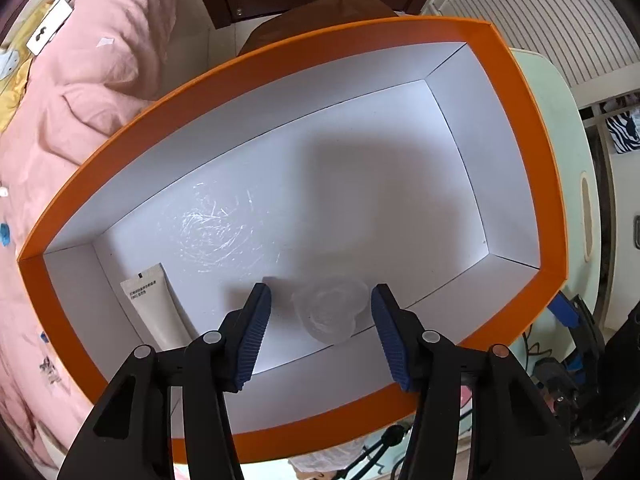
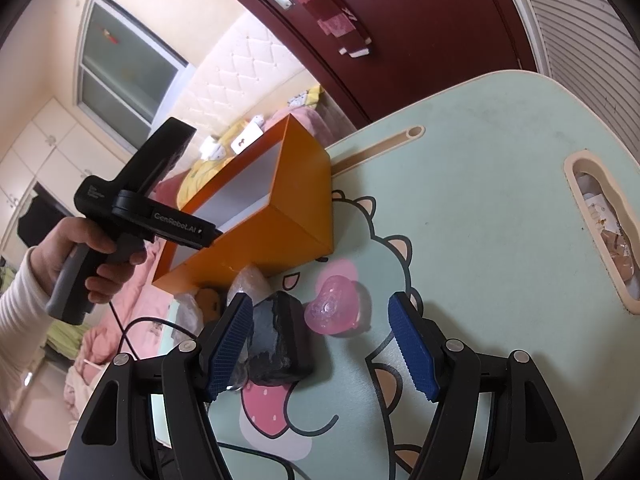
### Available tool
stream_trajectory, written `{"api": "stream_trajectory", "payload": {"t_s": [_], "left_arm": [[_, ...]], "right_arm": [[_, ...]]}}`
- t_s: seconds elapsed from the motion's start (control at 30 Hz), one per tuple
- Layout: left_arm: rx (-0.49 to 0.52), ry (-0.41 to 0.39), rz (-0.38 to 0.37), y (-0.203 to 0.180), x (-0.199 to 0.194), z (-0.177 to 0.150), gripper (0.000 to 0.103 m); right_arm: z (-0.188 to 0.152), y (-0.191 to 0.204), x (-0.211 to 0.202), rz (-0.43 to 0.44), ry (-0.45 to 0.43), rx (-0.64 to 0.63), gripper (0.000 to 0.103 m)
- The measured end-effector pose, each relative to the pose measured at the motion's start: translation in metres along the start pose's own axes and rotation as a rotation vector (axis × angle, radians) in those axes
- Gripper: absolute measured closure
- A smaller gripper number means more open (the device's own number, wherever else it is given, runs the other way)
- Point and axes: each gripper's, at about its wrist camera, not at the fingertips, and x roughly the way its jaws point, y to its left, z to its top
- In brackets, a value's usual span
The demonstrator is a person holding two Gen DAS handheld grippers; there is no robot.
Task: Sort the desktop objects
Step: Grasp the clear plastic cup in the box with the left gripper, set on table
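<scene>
The box (image 1: 516, 128) is orange outside and white inside. In it lie a white tube (image 1: 154, 304) with small dark print and a clear, colourless heart-shaped cup (image 1: 332, 306). Both grippers are black with ribbed blue pads (image 1: 254, 332). The desk (image 2: 500, 184) is mint green with a cartoon creature in green, cream and pink. On it sit a pink translucent heart cup (image 2: 332, 310) and a black block (image 2: 280, 336). The bedding (image 1: 80, 92) is pink.

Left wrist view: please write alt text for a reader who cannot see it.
The left gripper points down into an orange box with a white inside, its blue pads open on either side of a clear plastic cup lying on the box floor. A white tube lies in the box's near left corner, and a pink blanket fills the background at left.
</scene>
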Motion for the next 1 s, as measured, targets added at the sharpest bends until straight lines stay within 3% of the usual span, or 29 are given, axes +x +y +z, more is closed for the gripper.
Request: {"api": "stream_trajectory", "payload": {"t_s": [0.3,0.37,0.4,0.73,0.9,1.0], "left_arm": [[0.009,-0.002,-0.008,0.004,0.006,0.0,0.049],[0.012,-0.007,-0.014,0.002,0.006,-0.002,0.053],[0.014,-0.01,-0.017,0.001,0.006,-0.003,0.062],[0.034,-0.045,-0.004,-0.003,-0.003,-0.009,0.062],[0.061,-0.103,0.028,-0.007,-0.024,-0.01,0.062],[0.09,-0.183,0.052,-0.005,-0.045,-0.017,0.062]], "right_arm": [[0.001,0.0,-0.001,0.006,0.009,-0.007,0.033],[0.002,-0.002,-0.003,0.009,0.013,-0.008,0.033],[0.002,-0.003,-0.004,0.011,0.014,-0.008,0.033],[0.001,-0.004,-0.005,0.013,0.015,-0.008,0.033],[-0.002,-0.003,-0.004,0.009,0.007,-0.009,0.033],[-0.002,-0.005,-0.005,0.008,0.004,-0.015,0.033]]}}
